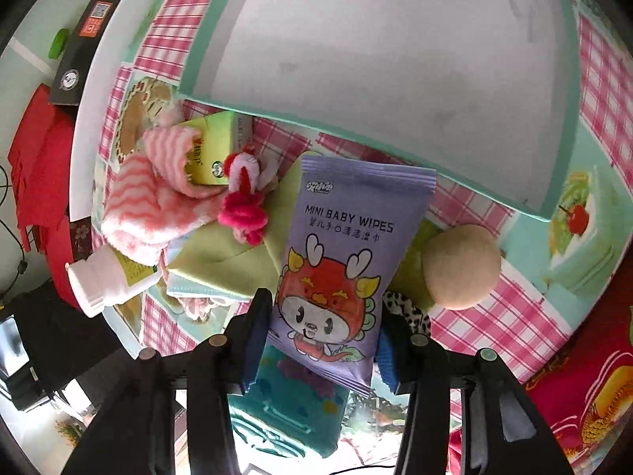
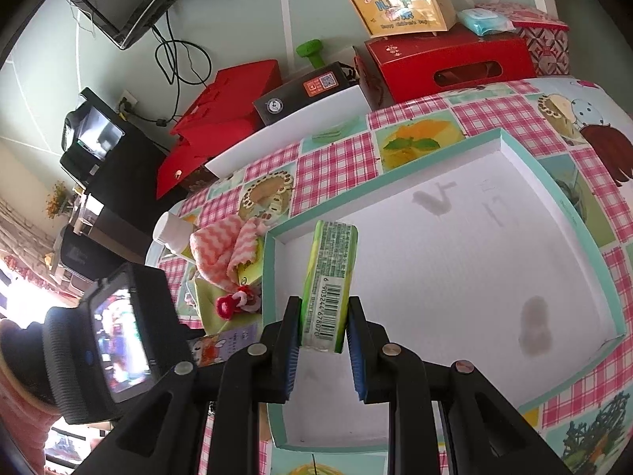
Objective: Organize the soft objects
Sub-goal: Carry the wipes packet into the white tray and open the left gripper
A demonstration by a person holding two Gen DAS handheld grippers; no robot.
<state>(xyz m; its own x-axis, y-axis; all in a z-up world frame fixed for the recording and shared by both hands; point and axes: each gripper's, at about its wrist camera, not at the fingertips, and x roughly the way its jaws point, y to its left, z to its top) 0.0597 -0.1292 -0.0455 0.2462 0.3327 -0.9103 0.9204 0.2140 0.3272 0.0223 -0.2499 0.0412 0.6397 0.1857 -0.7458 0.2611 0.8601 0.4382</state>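
Pale green wall [image 2: 245, 12] with white diagonal strips, far ahead of the right claw. Black flat screen [image 2: 130, 4] mounted upper left, dark cables [image 2: 178, 59] hanging beneath it. Small black monitor [image 2: 95, 134] on a dark stand, left of the claw. Round table under a pink-checked oilcloth with cake pictures [image 2: 336, 158], directly ahead of the claw. Bright daylight at lower left.

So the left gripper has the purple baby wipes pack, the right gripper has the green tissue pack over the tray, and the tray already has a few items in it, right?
Not quite. The tray holds nothing yet; the right wrist view shows only its bare white floor. The rest stands: the left gripper holds the purple baby wipes pack, and the right gripper holds the green tissue pack over the tray.
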